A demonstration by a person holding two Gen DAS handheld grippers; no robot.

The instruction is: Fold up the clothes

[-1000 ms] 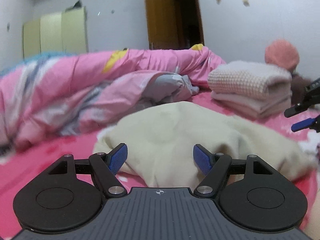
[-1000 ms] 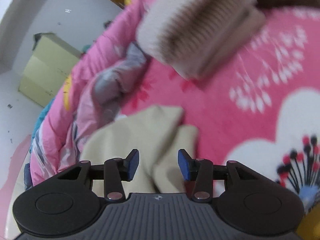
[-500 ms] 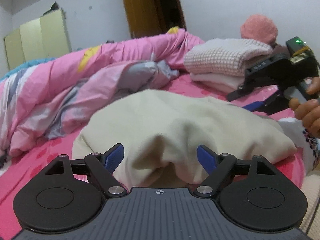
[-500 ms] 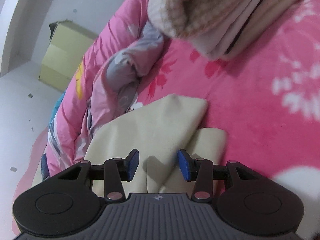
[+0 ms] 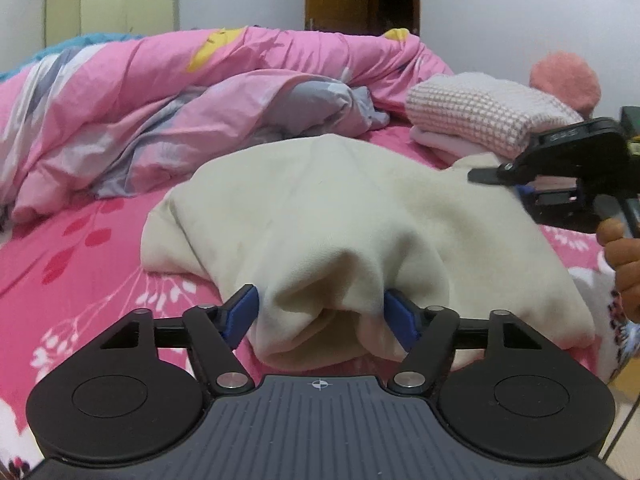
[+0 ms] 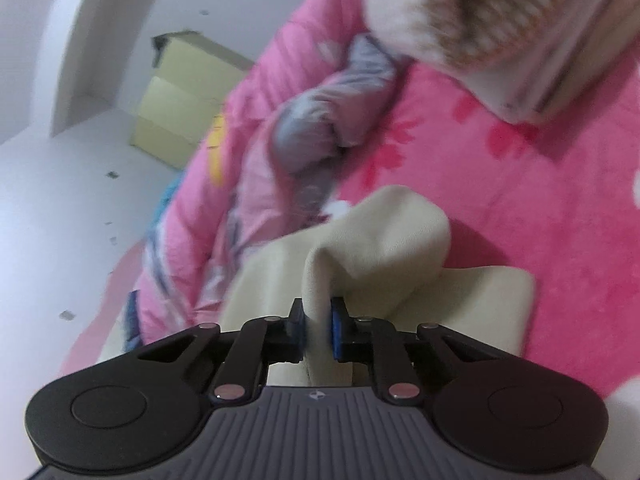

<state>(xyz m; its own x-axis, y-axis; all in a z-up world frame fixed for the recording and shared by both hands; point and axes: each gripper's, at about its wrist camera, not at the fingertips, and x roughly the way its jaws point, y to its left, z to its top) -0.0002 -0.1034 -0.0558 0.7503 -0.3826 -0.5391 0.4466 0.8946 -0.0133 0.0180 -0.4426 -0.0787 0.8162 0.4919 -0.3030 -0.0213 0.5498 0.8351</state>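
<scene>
A cream garment (image 5: 320,208) lies bunched on the pink flowered bed sheet (image 5: 80,256). My left gripper (image 5: 322,314) is at its near edge. The jaws are closing, with a thick roll of the cloth filling the gap and touching both blue pads. My right gripper (image 6: 318,324) is also closing and pinches a raised fold of the cream garment (image 6: 380,248) between its pads. In the left wrist view the right gripper (image 5: 496,184) sits at the garment's far right corner, held by a person's hand (image 5: 624,256).
A folded stack of knit clothes (image 5: 472,116) rests behind the garment at the right, with a pink fluffy thing (image 5: 564,76) behind it. A rumpled pink and grey quilt (image 5: 160,92) fills the back left. The bed's edge drops off at the lower right.
The right gripper's jaws have come together on a fold of the cream cloth and lifted it. The left gripper has pushed into the near edge, and its jaws narrowed around the bunched cloth.
</scene>
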